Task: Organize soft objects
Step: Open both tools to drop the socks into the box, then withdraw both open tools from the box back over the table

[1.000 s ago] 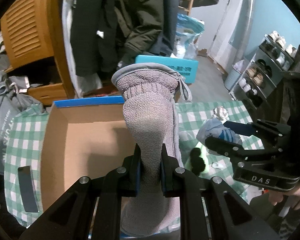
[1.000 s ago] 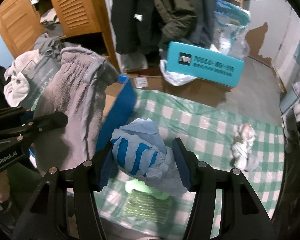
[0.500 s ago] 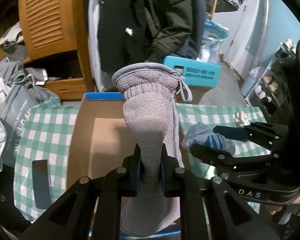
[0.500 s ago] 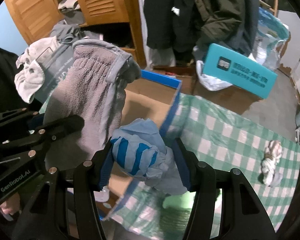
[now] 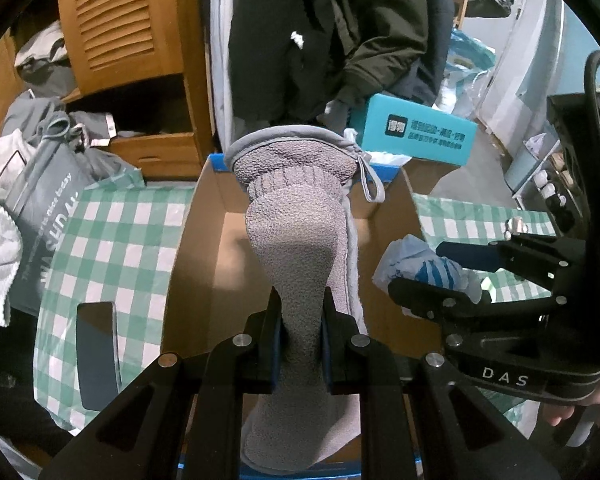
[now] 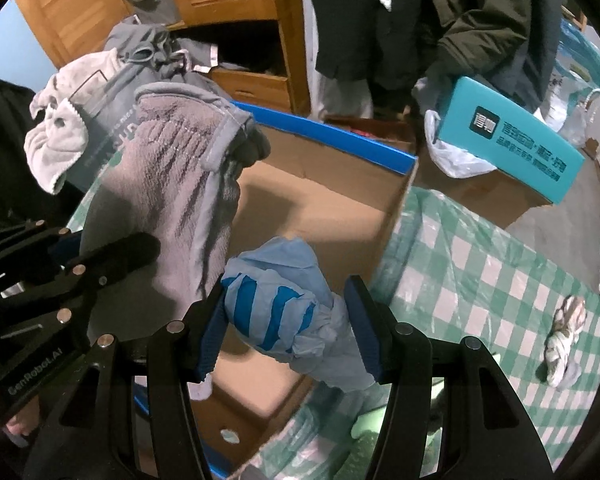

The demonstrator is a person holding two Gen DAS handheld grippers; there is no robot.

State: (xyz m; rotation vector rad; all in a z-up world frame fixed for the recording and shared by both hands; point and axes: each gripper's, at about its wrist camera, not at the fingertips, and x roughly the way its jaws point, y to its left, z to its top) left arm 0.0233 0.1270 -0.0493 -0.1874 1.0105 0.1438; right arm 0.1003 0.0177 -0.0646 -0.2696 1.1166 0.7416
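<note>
My left gripper (image 5: pixel 300 320) is shut on a grey fleece glove (image 5: pixel 300 224), which hangs over the open cardboard box (image 5: pixel 204 264) with its blue rim. In the right wrist view that grey fleece glove (image 6: pixel 168 184) shows at the left, pinched by the left gripper (image 6: pixel 100 264). My right gripper (image 6: pixel 288 320) is shut on a light-blue bundle with darker blue stripes (image 6: pixel 276 312), held above the cardboard box (image 6: pixel 320 208) near its right wall. The striped bundle (image 5: pixel 420 260) and the right gripper (image 5: pixel 456 272) also appear at the right of the left wrist view.
A green-checked cloth (image 6: pixel 480 280) covers the surface around the box. A small whitish rolled cloth (image 6: pixel 564 344) lies on it at the right. A teal box (image 6: pixel 512 140), hanging dark coats (image 5: pixel 320 40), a wooden cabinet (image 5: pixel 120 28) and a grey bag (image 5: pixel 48 208) stand behind.
Both grippers have moved left and down with their loads; the open box now lies directly beneath the glove and under the striped bundle. Neither grip has altered.
</note>
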